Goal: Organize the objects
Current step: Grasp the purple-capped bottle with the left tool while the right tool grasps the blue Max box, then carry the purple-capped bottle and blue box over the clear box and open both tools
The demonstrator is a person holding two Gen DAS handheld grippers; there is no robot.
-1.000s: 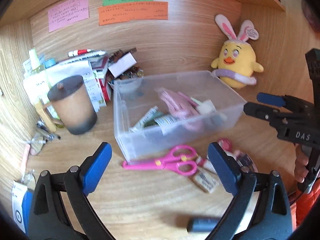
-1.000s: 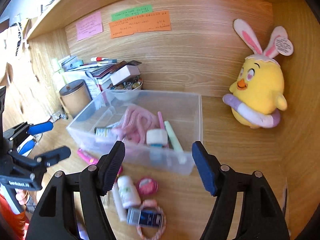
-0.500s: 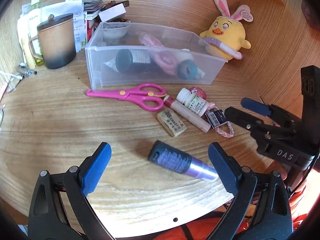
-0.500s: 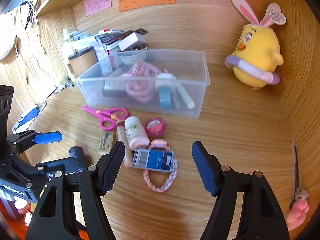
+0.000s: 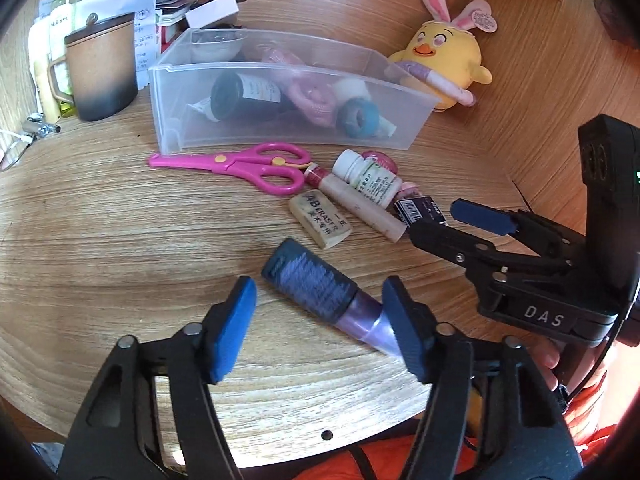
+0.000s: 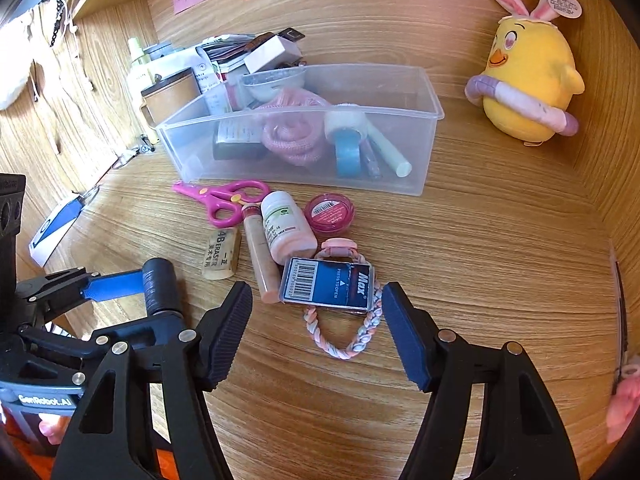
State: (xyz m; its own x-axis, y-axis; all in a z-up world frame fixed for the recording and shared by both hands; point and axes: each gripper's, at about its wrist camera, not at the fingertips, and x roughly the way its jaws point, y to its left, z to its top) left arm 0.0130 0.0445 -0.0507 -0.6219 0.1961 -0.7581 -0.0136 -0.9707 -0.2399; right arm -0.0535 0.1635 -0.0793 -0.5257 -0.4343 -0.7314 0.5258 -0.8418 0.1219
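A clear plastic bin (image 5: 280, 128) (image 6: 424, 148) holds a dark bottle, pink cord and tape rolls. Loose in front lie pink scissors (image 5: 248, 164) (image 6: 224, 200), an eraser (image 5: 320, 220) (image 6: 220, 254), a white pill bottle (image 5: 366, 178) (image 6: 286, 226), a tan tube (image 6: 260, 264), a pink round tin (image 6: 330, 214), a blue staple box (image 6: 328, 286) on a braided bracelet (image 6: 340, 344), and a purple tube (image 5: 320, 290) (image 6: 160, 284). My left gripper (image 5: 324, 326) is open, its jaws on either side of the purple tube. My right gripper (image 6: 316, 326) is open just before the staple box.
A yellow chick plush (image 5: 444, 64) (image 6: 528, 80) sits at the back right. A brown lidded mug (image 5: 100, 68), books and papers (image 6: 248, 52) crowd the back left. The desk's front edge (image 5: 280, 456) lies just under my left gripper. Wooden walls enclose the desk.
Both grippers have pulled back and tilted down from the bin toward the loose items. The left gripper has come down around the purple tube and its jaws have narrowed.
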